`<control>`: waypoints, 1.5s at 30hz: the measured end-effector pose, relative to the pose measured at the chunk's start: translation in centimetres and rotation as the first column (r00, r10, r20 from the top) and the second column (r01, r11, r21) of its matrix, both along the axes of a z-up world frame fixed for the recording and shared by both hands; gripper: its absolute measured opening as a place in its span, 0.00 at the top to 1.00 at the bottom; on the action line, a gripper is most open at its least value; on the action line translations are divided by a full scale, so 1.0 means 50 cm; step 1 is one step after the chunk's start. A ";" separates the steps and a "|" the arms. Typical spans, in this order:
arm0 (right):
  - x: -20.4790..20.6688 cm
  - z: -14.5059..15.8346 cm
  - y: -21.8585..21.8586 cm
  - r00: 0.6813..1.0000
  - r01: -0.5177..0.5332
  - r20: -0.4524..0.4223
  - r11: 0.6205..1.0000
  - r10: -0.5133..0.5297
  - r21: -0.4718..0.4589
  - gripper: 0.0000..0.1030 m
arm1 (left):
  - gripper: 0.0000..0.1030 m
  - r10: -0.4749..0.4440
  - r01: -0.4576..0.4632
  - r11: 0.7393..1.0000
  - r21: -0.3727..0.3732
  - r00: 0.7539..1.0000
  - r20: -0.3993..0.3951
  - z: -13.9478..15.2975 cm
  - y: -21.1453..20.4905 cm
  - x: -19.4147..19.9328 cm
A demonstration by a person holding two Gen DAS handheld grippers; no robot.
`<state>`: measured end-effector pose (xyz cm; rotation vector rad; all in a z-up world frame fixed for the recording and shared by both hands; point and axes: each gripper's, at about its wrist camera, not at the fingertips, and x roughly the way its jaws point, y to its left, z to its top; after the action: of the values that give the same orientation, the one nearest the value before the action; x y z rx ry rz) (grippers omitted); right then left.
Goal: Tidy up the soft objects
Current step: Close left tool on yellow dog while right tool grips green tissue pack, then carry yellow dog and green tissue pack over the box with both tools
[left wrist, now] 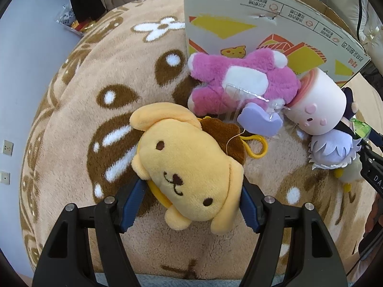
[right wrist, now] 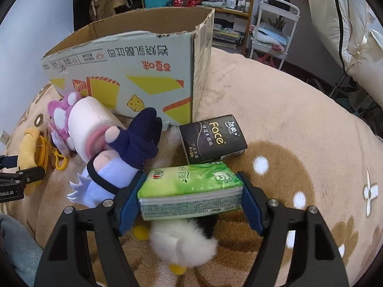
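My left gripper (left wrist: 191, 198) is shut on a yellow dog plush (left wrist: 189, 162), with its blue pads pressed into both sides of the head, low over the brown patterned cushion (left wrist: 95, 95). A green tissue pack (right wrist: 191, 186) sits between the blue pads of my right gripper (right wrist: 190, 203), and both pads touch its ends. Under the pack lies a white fluffy plush (right wrist: 184, 241). A pink plush (left wrist: 241, 81), a white cylinder plush (left wrist: 318, 102) and a purple-haired doll (right wrist: 115, 174) lie against the open cardboard box (right wrist: 134, 62).
A black tissue pack (right wrist: 213, 138) lies by the box's near corner. A purple heart tag (left wrist: 259, 122) and a yellow clip (left wrist: 259, 148) lie beside the pink plush. The tan cushion (right wrist: 299, 119) stretches bare to the right. Shelves and a white cart (right wrist: 275, 24) stand behind.
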<state>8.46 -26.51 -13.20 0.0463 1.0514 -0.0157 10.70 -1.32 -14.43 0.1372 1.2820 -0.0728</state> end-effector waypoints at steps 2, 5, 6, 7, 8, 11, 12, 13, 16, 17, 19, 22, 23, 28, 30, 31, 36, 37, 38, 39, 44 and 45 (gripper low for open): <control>-0.002 0.004 -0.002 1.000 0.005 0.005 1.000 -0.005 0.010 0.24 | 0.32 -0.001 0.001 1.000 0.001 1.000 0.018 0.007 -0.003 -0.001; -0.004 0.014 -0.016 0.999 0.023 0.024 0.999 -0.024 0.046 0.24 | 0.32 -0.003 0.003 1.000 0.008 0.999 0.047 0.017 -0.004 -0.003; -0.004 0.016 -0.022 0.999 0.036 0.029 0.997 -0.038 0.067 0.24 | 0.32 -0.005 0.004 1.000 0.013 0.998 0.055 0.020 -0.005 -0.004; -0.003 0.018 -0.030 0.998 0.046 0.031 0.995 -0.049 0.087 0.24 | 0.32 -0.008 0.007 1.000 0.017 0.998 0.063 0.022 -0.006 -0.005; -0.003 0.018 -0.037 0.998 0.059 0.030 0.992 -0.063 0.113 0.24 | 0.32 -0.011 0.010 1.000 0.019 0.998 0.068 0.024 -0.007 -0.005; -0.003 0.018 -0.059 0.994 0.097 0.030 0.983 -0.103 0.159 0.24 | 0.32 -0.014 0.013 1.000 0.018 0.997 0.077 0.029 -0.009 -0.006; -0.005 0.018 -0.061 0.993 0.104 0.030 0.981 -0.110 0.166 0.24 | 0.32 -0.015 0.013 1.000 0.021 0.996 0.083 0.031 -0.010 -0.007; -0.008 0.020 -0.063 0.993 0.109 0.034 0.978 -0.117 0.176 0.24 | 0.32 -0.016 0.014 1.000 0.023 0.996 0.090 0.033 -0.010 -0.009; -0.013 0.031 -0.065 0.991 0.111 0.052 0.978 -0.122 0.175 0.24 | 0.32 -0.014 0.011 1.000 0.024 0.993 0.117 0.045 -0.010 -0.016; -0.017 0.037 -0.063 0.990 0.109 0.067 0.980 -0.122 0.169 0.24 | 0.32 -0.012 0.010 1.000 0.022 0.992 0.128 0.050 -0.010 -0.018; -0.025 0.051 -0.060 0.988 0.101 0.098 0.982 -0.117 0.158 0.24 | 0.32 -0.012 0.009 1.000 0.020 0.988 0.157 0.062 -0.011 -0.022; -0.034 0.073 -0.048 0.983 0.079 0.151 0.987 -0.100 0.139 0.24 | 0.32 -0.021 0.020 1.000 0.007 0.980 0.196 0.080 -0.013 -0.030; -0.036 0.079 -0.046 0.982 0.073 0.164 0.988 -0.095 0.135 0.24 | 0.32 -0.023 0.022 1.000 0.005 0.979 0.205 0.083 -0.012 -0.030; -0.050 0.107 -0.030 0.970 0.051 0.231 0.992 -0.077 0.117 0.24 | 0.32 -0.023 0.032 0.999 -0.035 0.977 0.214 0.092 -0.013 -0.033; -0.055 0.117 -0.027 0.965 0.044 0.253 0.992 -0.073 0.118 0.24 | 0.32 -0.024 0.031 0.999 -0.025 0.969 0.247 0.102 -0.013 -0.037; -0.058 0.121 -0.027 0.962 0.042 0.263 0.992 -0.073 0.119 0.24 | 0.32 -0.024 0.032 0.999 -0.022 0.962 0.271 0.110 -0.013 -0.041; -0.075 0.144 -0.025 0.945 0.045 0.317 0.992 -0.080 0.116 0.24 | 0.32 -0.017 0.030 0.999 -0.030 0.936 0.352 0.151 -0.014 -0.061; -0.080 0.148 -0.024 0.942 0.045 0.327 0.992 -0.081 0.115 0.24 | 0.32 -0.019 0.033 0.999 -0.032 0.931 0.365 0.158 -0.013 -0.065; -0.086 0.155 -0.022 0.937 0.046 0.340 0.993 -0.082 0.112 0.24 | 0.32 -0.019 0.034 0.999 -0.032 0.924 0.381 0.168 -0.012 -0.070; -0.091 0.161 -0.021 0.933 0.046 0.349 0.993 -0.082 0.110 0.24 | 0.32 -0.016 0.032 0.999 -0.033 0.917 0.399 0.178 -0.011 -0.076; -0.121 0.204 -0.009 0.898 0.054 0.432 0.996 -0.082 0.076 0.24 | 0.32 -0.012 0.018 1.000 -0.006 0.850 0.527 0.242 -0.005 -0.110; -0.128 0.218 -0.004 0.887 0.056 0.455 0.996 -0.081 0.068 0.24 | 0.32 -0.013 0.016 1.000 -0.001 0.834 0.552 0.255 -0.005 -0.116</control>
<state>2.05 -26.72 -2.30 0.1293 0.5746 -0.0388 4.88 -1.54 -1.69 0.1496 0.6976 -0.0442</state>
